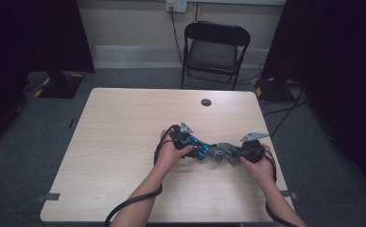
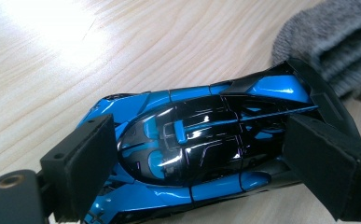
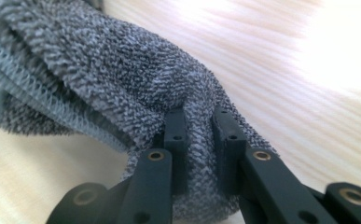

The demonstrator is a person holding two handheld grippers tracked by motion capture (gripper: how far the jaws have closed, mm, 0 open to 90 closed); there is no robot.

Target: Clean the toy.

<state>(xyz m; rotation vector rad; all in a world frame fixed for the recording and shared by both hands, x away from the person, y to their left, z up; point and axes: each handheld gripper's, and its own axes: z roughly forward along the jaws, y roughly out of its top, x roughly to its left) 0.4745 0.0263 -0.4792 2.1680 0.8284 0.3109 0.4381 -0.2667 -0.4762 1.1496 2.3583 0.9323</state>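
Observation:
A glossy blue and black toy car [image 2: 197, 144] lies on the wooden table, and my left gripper [image 2: 215, 158] is shut on its two sides. In the high view the car [image 1: 198, 144] sits near the table's middle under my left gripper [image 1: 196, 147]. A folded grey terry cloth [image 3: 122, 79] is pinched between the pads of my right gripper [image 3: 200, 140]. From above, the cloth [image 1: 224, 152] bridges the gap between the car and my right gripper [image 1: 239, 153]. An edge of the cloth [image 2: 336, 42] touches the car's far end.
The light wooden table [image 1: 124, 142] has a round cable hole [image 1: 206, 102] near its far edge. A black folding chair [image 1: 213, 49] stands behind the table. Dark curtains [image 1: 341, 71] hang at both sides. Cables trail from both grippers off the near edge.

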